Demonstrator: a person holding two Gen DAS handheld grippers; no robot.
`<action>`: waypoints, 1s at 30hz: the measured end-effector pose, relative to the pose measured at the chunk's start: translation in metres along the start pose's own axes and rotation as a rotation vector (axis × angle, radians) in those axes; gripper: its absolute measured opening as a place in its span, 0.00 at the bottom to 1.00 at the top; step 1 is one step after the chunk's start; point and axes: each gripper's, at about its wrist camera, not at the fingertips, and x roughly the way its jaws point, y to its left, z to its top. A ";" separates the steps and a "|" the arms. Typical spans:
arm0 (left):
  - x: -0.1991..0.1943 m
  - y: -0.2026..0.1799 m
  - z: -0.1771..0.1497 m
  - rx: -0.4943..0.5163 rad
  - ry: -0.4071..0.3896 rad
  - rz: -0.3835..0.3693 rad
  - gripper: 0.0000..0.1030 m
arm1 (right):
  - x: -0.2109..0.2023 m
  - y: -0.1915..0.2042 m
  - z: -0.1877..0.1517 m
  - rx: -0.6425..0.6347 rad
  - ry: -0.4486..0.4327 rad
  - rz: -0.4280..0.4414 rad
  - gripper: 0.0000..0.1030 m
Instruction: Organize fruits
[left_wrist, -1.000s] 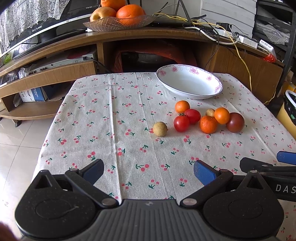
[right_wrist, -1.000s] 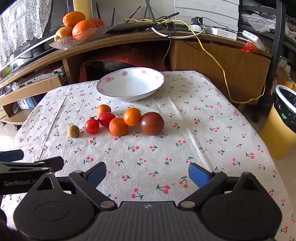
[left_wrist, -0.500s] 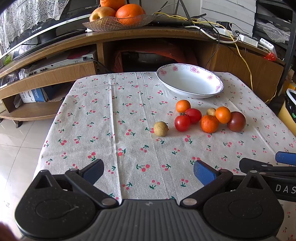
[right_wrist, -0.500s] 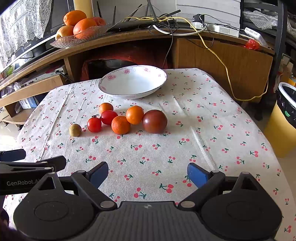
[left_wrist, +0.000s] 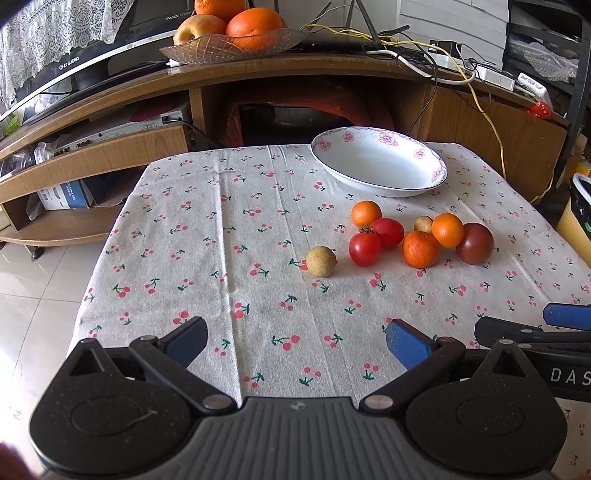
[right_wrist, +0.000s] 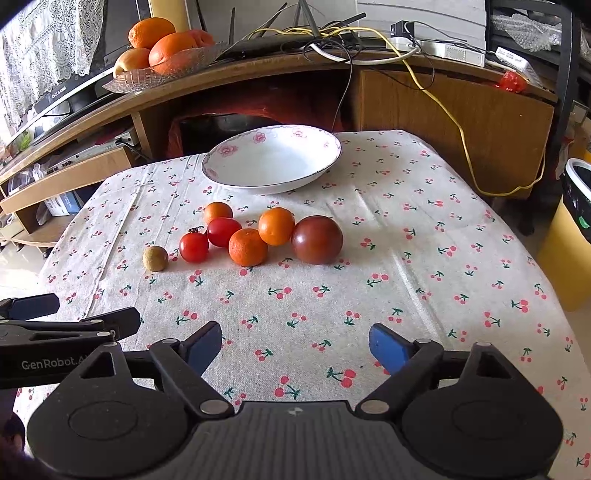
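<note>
A cluster of fruit lies mid-table: three small oranges (right_wrist: 276, 226), two red tomatoes (right_wrist: 194, 246), a dark purple tomato (right_wrist: 317, 239) and a tan longan (right_wrist: 155, 258) off to the left; a second longan (left_wrist: 423, 223) shows in the left wrist view. Behind them stands an empty white bowl (right_wrist: 273, 160) with pink flowers on its rim. My left gripper (left_wrist: 295, 341) hangs open over the near tablecloth, nothing between its fingers. My right gripper (right_wrist: 295, 343) is open beside it, its jaws closing slowly on nothing. Both are well short of the fruit.
The table wears a cherry-print cloth (right_wrist: 424, 258). Behind it a wooden TV stand (left_wrist: 258, 74) carries a glass dish of oranges and an apple (left_wrist: 236, 40), plus tangled cables. A yellow bin (right_wrist: 569, 251) stands right of the table. Tiled floor lies to the left.
The right gripper's fingers have drawn a little closer together and its view has shifted slightly towards the fruit. The left gripper and all fruit are unchanged.
</note>
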 end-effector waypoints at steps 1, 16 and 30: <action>0.001 0.000 0.001 0.001 0.001 0.001 1.00 | 0.001 0.000 0.000 0.002 0.001 0.001 0.80; 0.012 -0.002 0.019 0.091 -0.024 -0.017 1.00 | 0.011 0.001 0.017 -0.064 0.002 0.030 0.76; 0.057 0.008 0.041 0.208 -0.001 -0.140 1.00 | 0.051 -0.016 0.054 -0.180 0.028 0.047 0.73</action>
